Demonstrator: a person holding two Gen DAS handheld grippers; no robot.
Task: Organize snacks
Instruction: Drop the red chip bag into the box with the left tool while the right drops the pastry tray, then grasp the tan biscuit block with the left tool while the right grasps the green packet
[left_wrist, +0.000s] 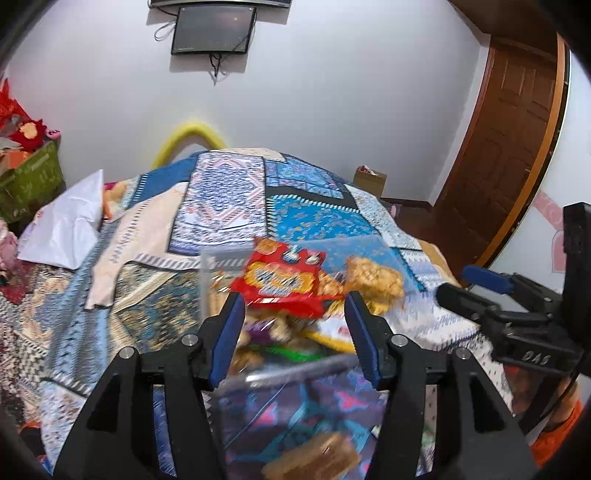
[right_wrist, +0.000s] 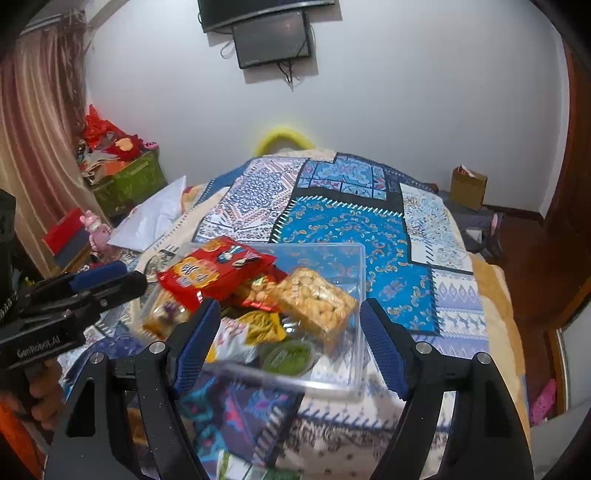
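A clear plastic box (right_wrist: 351, 310) sits on the patterned bedspread, full of snacks. A red snack bag (right_wrist: 210, 273) lies on top at its left, a clear pack of golden biscuits (right_wrist: 314, 299) at its right, a yellow packet (right_wrist: 264, 325) and a green cup (right_wrist: 288, 356) lower down. In the left wrist view the box (left_wrist: 221, 273) holds the red bag (left_wrist: 284, 280) and biscuits (left_wrist: 373, 280). My left gripper (left_wrist: 295, 332) is open and empty just before the box. My right gripper (right_wrist: 291, 343) is open and empty over the box's near edge.
The left gripper (right_wrist: 96, 284) shows at the left in the right wrist view, the right gripper (left_wrist: 480, 291) at the right in the left wrist view. A wrapped snack (left_wrist: 314, 458) lies near me. A white pillow (right_wrist: 155, 218), green crate (right_wrist: 129, 184), cardboard box (right_wrist: 467, 186) and wooden door (left_wrist: 506, 147) surround the bed.
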